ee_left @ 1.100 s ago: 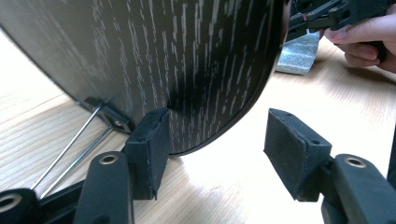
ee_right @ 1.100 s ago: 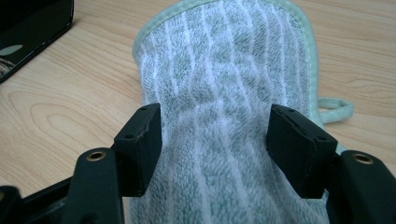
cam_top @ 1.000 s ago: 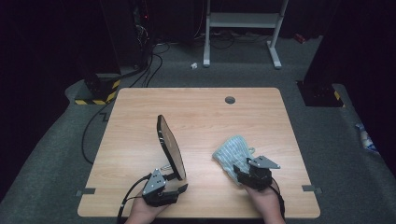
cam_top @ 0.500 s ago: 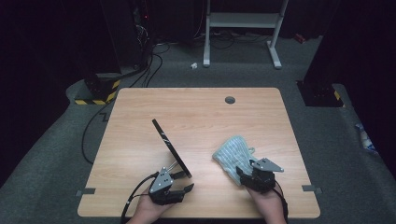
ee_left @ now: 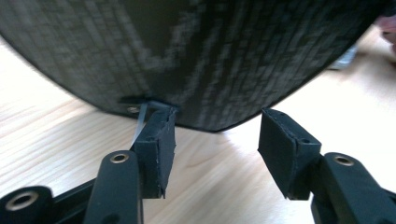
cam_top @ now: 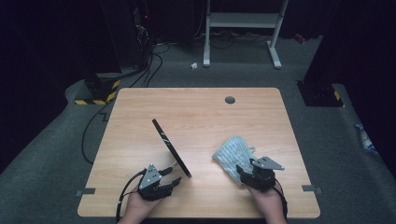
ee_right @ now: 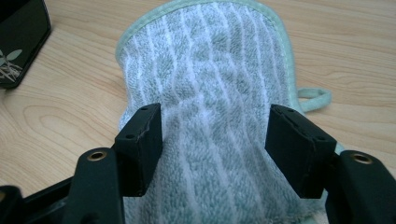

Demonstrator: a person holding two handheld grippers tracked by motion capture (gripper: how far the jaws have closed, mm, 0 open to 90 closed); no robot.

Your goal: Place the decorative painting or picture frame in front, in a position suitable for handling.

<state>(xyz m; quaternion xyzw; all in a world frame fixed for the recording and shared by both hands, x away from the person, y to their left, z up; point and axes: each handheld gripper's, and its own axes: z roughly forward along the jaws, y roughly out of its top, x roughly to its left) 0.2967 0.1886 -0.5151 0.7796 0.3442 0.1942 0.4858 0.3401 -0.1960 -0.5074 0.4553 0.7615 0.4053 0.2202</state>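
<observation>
A black plate (cam_top: 170,147) stands tilted on its rim on the wooden table (cam_top: 201,112), seen edge-on in the high view. In the left gripper view its dark patterned face (ee_left: 196,51) looms just beyond the jaws. My left gripper (cam_top: 173,177) (ee_left: 212,140) sits at the plate's lower end; its jaws have just been closing, but the pads stand apart with nothing pressed between them. A thin metal wire (ee_left: 139,123) shows by the left pad. My right gripper (cam_top: 240,171) (ee_right: 212,140) is shut on a bunched green-and-white striped towel (cam_top: 231,151) (ee_right: 210,70), which arches away from it.
A round cable hole (cam_top: 229,100) lies near the table's far edge. The plate's corner (ee_right: 18,42) with a pale leaf print shows at the upper left of the right gripper view. Cables (cam_top: 144,65) and a white frame (cam_top: 243,21) stand on the floor beyond.
The plate has turned from showing its broad face to edge-on and leans over. My left gripper has drawn back from it. The right gripper and towel have not moved.
</observation>
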